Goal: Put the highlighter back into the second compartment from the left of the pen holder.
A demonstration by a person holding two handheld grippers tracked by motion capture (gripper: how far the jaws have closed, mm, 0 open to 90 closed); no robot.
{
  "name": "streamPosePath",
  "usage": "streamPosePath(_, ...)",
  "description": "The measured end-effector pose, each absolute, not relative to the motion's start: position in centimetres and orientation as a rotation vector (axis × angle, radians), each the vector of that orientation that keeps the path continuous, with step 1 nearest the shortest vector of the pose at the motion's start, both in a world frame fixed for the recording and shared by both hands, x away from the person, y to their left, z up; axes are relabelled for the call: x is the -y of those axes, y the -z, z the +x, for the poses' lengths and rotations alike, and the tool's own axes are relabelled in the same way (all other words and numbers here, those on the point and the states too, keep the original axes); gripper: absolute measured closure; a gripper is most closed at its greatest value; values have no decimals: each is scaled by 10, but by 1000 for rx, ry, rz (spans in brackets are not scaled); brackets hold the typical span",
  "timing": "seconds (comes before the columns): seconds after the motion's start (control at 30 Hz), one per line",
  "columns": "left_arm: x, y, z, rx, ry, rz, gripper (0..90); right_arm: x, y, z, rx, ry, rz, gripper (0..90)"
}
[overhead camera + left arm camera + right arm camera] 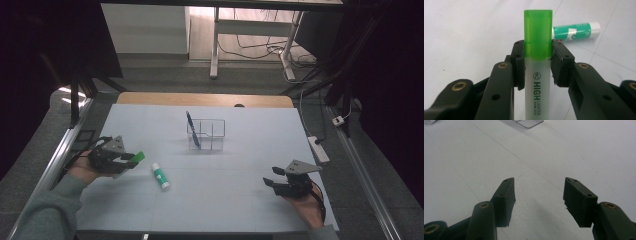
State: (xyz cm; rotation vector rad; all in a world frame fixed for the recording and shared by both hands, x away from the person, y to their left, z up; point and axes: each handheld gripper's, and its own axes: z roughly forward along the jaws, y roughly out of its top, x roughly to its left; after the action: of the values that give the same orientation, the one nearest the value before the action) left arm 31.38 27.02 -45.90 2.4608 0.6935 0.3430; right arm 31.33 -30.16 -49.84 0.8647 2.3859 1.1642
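Note:
My left gripper (129,161) is shut on a highlighter (537,62) with a white barrel and a green cap (138,157); both pads press its sides where cap meets barrel. It hangs a little above the white table sheet at the left. A white and green glue stick (160,175) lies flat on the sheet just right of that gripper, and the left gripper view shows the glue stick (575,31) behind the cap. A clear organizer box (207,135) stands at the middle back with a blue pen (193,130) leaning in it. My right gripper (270,176) rests open at the right with nothing between its jaws (539,195).
The white sheet (225,200) covers the tabletop; a wooden edge (200,99) shows at the back. A corner of the clear box (527,123) appears at the top of the right gripper view. A power strip (318,148) lies off the table's right side.

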Motion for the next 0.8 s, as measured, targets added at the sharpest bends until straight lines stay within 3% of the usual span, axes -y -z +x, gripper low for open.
streamPosePath(0.27,-273,454,313,-795,-374,2330,664,301,498,313,-2384,-1163,864,426)
streamPosePath(0.8,-257,441,317,-806,-420,2140,664,301,498,313,-2383,-1163,865,426)
